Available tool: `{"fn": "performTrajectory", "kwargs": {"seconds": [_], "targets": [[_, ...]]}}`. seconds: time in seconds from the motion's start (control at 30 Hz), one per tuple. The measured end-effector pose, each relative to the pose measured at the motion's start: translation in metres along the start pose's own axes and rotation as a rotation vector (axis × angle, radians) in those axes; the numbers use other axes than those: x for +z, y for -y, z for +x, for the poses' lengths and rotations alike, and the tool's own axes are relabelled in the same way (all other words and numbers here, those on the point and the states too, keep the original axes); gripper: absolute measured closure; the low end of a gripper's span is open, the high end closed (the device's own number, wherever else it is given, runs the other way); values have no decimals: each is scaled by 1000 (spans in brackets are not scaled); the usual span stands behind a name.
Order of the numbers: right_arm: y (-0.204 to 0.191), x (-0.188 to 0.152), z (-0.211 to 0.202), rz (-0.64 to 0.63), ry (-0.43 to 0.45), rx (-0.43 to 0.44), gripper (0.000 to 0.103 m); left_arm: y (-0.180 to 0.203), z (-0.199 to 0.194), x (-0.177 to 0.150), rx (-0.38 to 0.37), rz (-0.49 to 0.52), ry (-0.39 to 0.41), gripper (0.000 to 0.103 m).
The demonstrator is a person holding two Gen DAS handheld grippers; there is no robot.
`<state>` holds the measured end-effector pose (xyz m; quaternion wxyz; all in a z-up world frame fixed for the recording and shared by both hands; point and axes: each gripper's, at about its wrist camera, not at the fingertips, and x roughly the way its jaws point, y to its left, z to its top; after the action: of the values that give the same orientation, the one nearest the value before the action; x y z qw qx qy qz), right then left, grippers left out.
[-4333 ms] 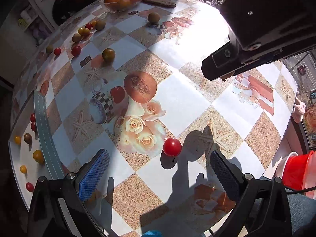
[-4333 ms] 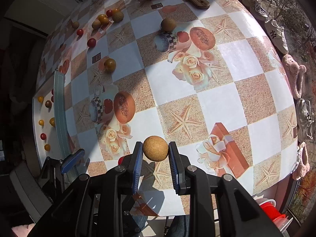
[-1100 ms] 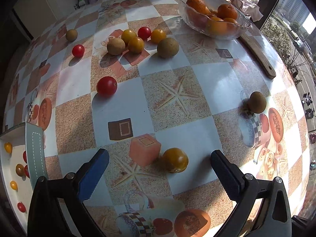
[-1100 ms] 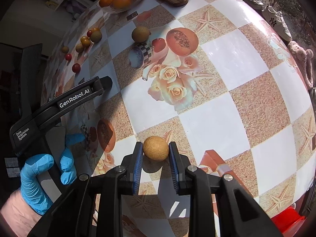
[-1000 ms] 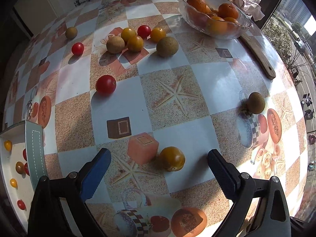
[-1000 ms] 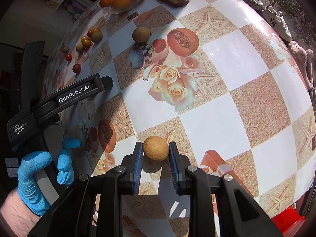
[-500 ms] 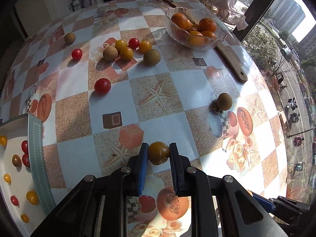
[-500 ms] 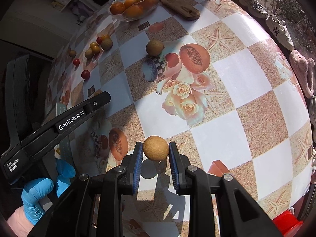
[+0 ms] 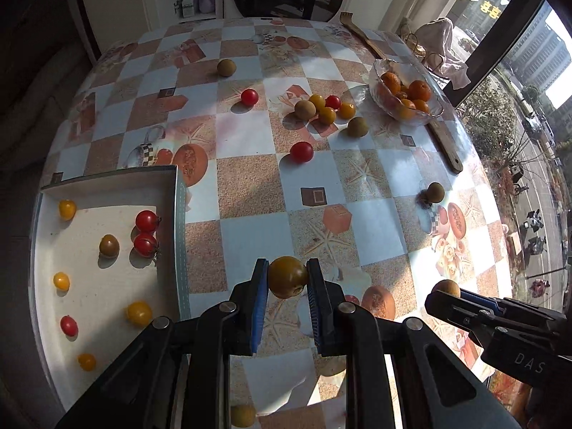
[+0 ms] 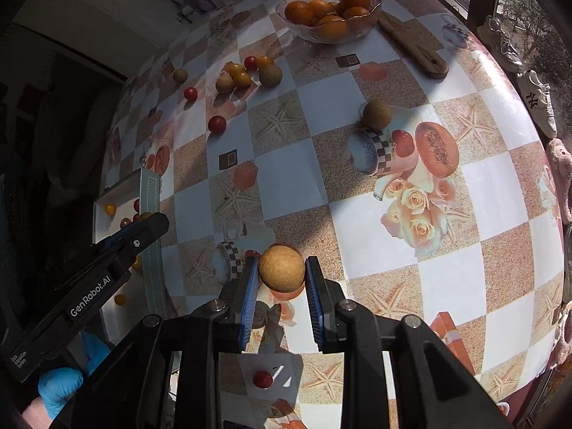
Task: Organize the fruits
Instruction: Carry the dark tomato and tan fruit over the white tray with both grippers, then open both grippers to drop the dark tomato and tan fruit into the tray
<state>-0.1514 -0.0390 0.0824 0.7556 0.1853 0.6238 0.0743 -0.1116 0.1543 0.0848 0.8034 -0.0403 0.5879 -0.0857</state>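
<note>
My left gripper (image 9: 287,279) is shut on a dark orange-green tomato (image 9: 287,276), held above the patterned table. My right gripper (image 10: 281,274) is shut on a tan round fruit (image 10: 281,268), also lifted off the table. In the left wrist view the right gripper (image 9: 445,291) shows at the lower right with the tan fruit (image 9: 446,286) in its tip. A white tray (image 9: 46,250) at the left holds several small red and yellow tomatoes. Loose tomatoes and brown round fruits (image 9: 327,109) cluster at the far middle of the table. A single red tomato (image 9: 301,152) lies nearer.
A glass bowl (image 9: 375,71) of oranges stands at the far right beside a long wooden board (image 9: 443,139). A brown fruit (image 9: 435,191) lies alone at the right. A small red tomato (image 10: 262,379) sits near the table's front edge. A blue-gloved hand (image 10: 59,386) holds the left gripper.
The left gripper closed on the dark tomato and lifted it off the table, swinging toward the tray. The right gripper rose with the tan fruit still held.
</note>
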Motion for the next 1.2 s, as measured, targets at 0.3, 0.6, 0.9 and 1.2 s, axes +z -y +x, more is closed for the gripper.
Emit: {"fn": "performTrajectory", "kwargs": {"seconds": [0.3,0.6,0.9,1.2], "targets": [[-87,1,18,-161,-76,43,74,-71,-20,-28,58,-129,-10,80],[-158,-13,53,-287,-188,70,74,-134,-27,-68,115,-242,-49,81],[-206,-36,110,-407,-318,46,74,-164,-5,-110,156,-270,-144,80],[-222,-54,156,-483,-393,-30,74,-167,2,-126,167,-263,-151,80]]}}
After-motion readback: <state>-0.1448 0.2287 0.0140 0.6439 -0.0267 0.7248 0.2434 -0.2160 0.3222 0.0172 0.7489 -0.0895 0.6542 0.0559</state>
